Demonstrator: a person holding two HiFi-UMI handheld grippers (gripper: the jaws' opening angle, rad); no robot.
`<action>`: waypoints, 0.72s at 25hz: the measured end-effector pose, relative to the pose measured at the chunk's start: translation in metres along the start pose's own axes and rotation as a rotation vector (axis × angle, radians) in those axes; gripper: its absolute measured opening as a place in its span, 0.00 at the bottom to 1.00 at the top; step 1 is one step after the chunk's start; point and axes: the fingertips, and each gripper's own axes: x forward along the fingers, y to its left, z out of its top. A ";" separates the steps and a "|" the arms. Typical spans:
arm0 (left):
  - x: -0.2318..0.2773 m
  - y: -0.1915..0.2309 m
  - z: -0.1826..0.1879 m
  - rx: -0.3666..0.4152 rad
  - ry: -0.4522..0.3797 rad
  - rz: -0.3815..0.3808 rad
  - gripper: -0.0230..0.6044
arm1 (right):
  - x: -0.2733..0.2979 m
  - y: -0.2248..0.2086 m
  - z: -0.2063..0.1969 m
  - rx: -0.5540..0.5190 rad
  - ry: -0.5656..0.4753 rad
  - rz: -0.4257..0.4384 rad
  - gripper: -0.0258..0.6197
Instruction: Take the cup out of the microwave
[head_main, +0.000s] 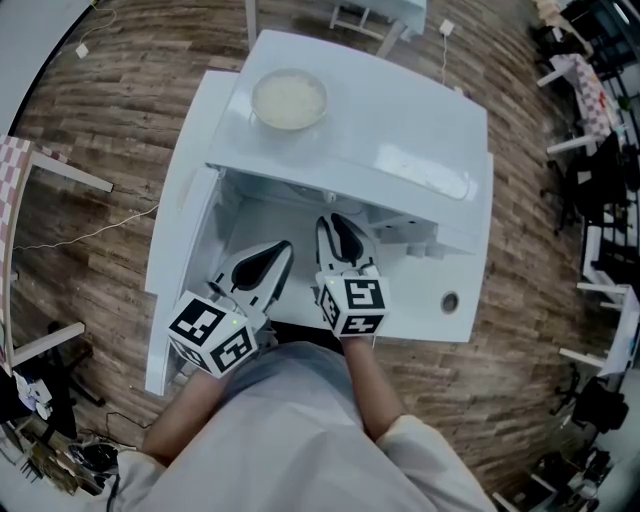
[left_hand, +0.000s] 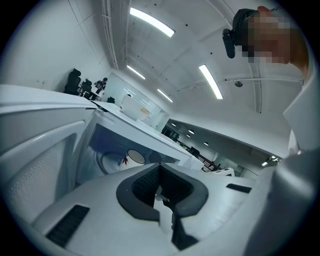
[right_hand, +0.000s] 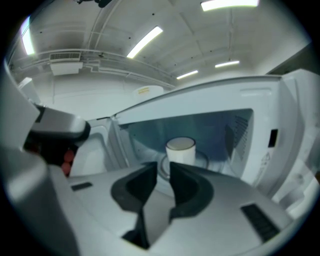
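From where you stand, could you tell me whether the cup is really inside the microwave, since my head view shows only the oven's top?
Observer: Yes. The right gripper view shows a white cup standing upright on the turntable inside the microwave.
Operator: Thank you. Is the right gripper on it yet?
Observer: No. The right gripper has its jaws apart with nothing between them; the cup stands beyond their tips.
Operator: And from the left side?
Observer: The left gripper view catches the cup's open rim, deeper in than the left gripper.
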 end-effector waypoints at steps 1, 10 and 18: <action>0.001 0.001 0.000 0.000 0.000 -0.001 0.05 | 0.002 -0.001 0.000 0.004 0.001 0.002 0.16; 0.009 -0.001 0.001 0.068 0.018 0.016 0.05 | 0.015 -0.014 -0.004 -0.029 0.002 -0.023 0.16; 0.012 0.007 -0.003 0.046 0.030 0.032 0.05 | 0.029 -0.028 -0.012 -0.039 0.005 -0.070 0.19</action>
